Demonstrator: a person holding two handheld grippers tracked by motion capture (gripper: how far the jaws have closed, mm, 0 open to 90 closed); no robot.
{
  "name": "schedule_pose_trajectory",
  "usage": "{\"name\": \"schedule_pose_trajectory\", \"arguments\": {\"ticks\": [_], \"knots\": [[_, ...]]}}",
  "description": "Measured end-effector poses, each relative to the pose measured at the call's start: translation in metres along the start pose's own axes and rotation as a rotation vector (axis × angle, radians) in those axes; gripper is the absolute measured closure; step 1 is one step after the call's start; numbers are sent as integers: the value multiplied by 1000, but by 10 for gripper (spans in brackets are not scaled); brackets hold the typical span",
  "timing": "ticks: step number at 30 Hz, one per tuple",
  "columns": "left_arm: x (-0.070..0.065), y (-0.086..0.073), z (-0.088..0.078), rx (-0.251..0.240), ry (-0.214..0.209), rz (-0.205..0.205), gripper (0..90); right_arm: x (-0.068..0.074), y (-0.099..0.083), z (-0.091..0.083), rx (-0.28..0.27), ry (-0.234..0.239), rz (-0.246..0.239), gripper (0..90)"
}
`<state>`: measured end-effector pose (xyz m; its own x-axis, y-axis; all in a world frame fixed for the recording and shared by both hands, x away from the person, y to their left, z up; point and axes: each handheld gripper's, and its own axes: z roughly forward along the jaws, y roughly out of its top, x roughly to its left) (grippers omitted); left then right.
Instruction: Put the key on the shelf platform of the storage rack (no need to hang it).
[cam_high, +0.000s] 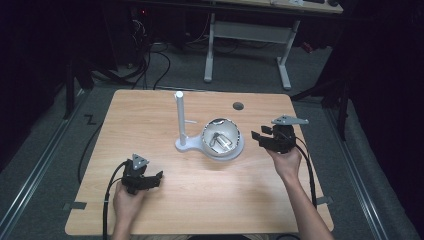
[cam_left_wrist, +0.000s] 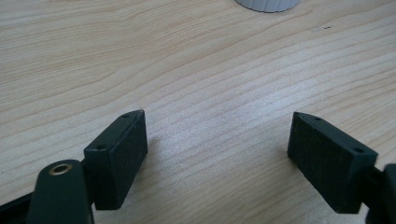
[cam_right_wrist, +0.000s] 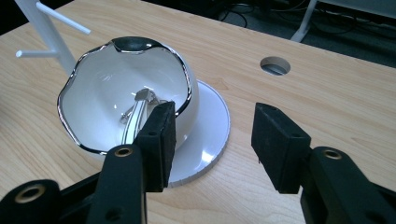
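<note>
Left gripper (cam_high: 159, 176): sat low near the table's near-left corner, held in the left hand (cam_high: 126, 200); jaws stood wide apart with bare wood between them, nothing held. In its own view (cam_left_wrist: 217, 149) the pads (cam_left_wrist: 122, 154) hovered just over the grain.

Right gripper (cam_high: 256, 136): was up by the right edge, gripped in the right hand (cam_high: 286, 162), pointing in toward the middle; jaws wide and empty. In its own view (cam_right_wrist: 212, 142) the near pad (cam_right_wrist: 161, 140) cut across the bowl's rim, though I couldn't tell whether it touched.

Table (cam_high: 150, 120): pale wood, with a round hole (cam_high: 238, 106) near the far edge, right of centre; same hole in the right gripper view (cam_right_wrist: 275, 66).

Bowl (cam_high: 223, 136): white, with a wavy dark-silver rim, sat just right of the table's centre, tipped so its mouth faced up and toward the near side. In the right gripper view (cam_right_wrist: 93, 93) it rested on the disc.

Disc (cam_high: 220, 154): a flat white round base under the bowl, its ribbed edge showing plainly in the right gripper view (cam_right_wrist: 215, 135); a sliver of it also peeked in at the top of the left gripper view (cam_left_wrist: 268, 4).

Metal piece (cam_high: 221, 141): something shiny lay inside the bowl, seen closer in the right gripper view (cam_right_wrist: 137, 112); what it was I couldn't make out.

Post (cam_high: 180, 117): a white upright stand with short side pegs, just left of the bowl, toward the far edge; pegs clear in the right gripper view (cam_right_wrist: 46, 28).

Cables (cam_high: 107, 200): trailed from each gripper back toward the near edge.
</note>
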<state>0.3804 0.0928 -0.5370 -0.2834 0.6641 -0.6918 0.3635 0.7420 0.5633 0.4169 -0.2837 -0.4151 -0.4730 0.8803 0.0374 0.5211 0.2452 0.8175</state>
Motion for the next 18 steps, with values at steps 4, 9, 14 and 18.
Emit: {"name": "schedule_pose_trajectory", "arguments": {"ticks": [4,9,14,18], "knots": [[0,0,0,0,0,0,203,-1,-1,-6,-1,3,-8,501],[0,0,0,0,0,-1,203,-3,-2,-12,2,1,-18,500],[0,0,0,0,1,-2,203,-5,-3,-18,7,1,-6,500],[0,0,0,0,1,-1,204,-6,-6,-25,-12,3,-4,496]]}}
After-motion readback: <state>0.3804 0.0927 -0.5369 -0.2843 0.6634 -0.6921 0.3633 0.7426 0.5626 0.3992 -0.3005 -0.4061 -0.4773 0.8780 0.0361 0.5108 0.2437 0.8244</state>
